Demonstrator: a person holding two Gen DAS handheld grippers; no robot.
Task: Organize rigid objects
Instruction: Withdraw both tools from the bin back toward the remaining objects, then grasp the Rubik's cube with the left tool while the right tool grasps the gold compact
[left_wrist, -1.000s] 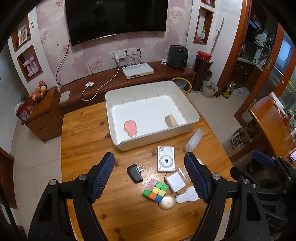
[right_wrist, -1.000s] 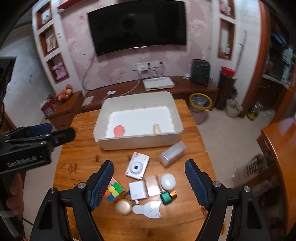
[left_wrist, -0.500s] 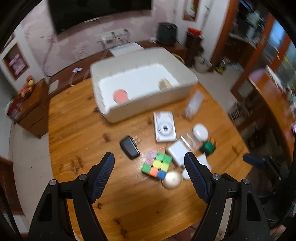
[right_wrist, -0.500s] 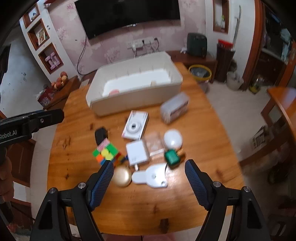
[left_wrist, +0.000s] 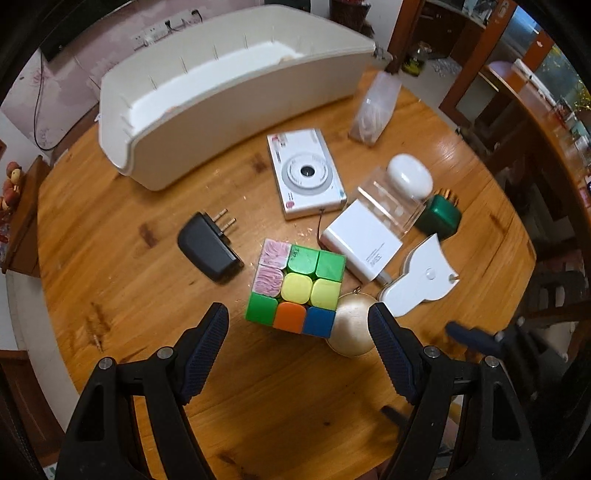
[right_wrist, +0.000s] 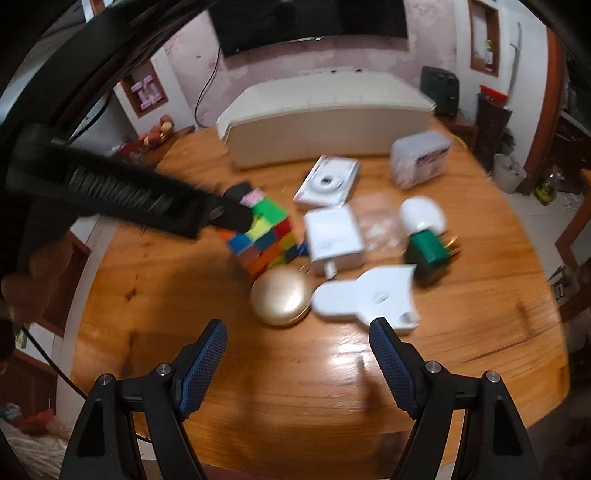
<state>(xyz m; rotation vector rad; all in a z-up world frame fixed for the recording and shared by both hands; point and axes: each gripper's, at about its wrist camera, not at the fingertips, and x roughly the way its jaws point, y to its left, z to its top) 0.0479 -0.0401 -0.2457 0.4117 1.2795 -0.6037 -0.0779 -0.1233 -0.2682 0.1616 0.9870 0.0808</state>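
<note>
Multicoloured puzzle cube (left_wrist: 297, 286) is seen on the wooden counter (left_wrist: 110, 258), touching a gold disc (left_wrist: 351, 325), with a black charger (left_wrist: 208, 247) just beside it. Left tongs (left_wrist: 298, 347) are held open above the cube; right tongs (right_wrist: 297, 354) are closing, nothing between them.
</note>
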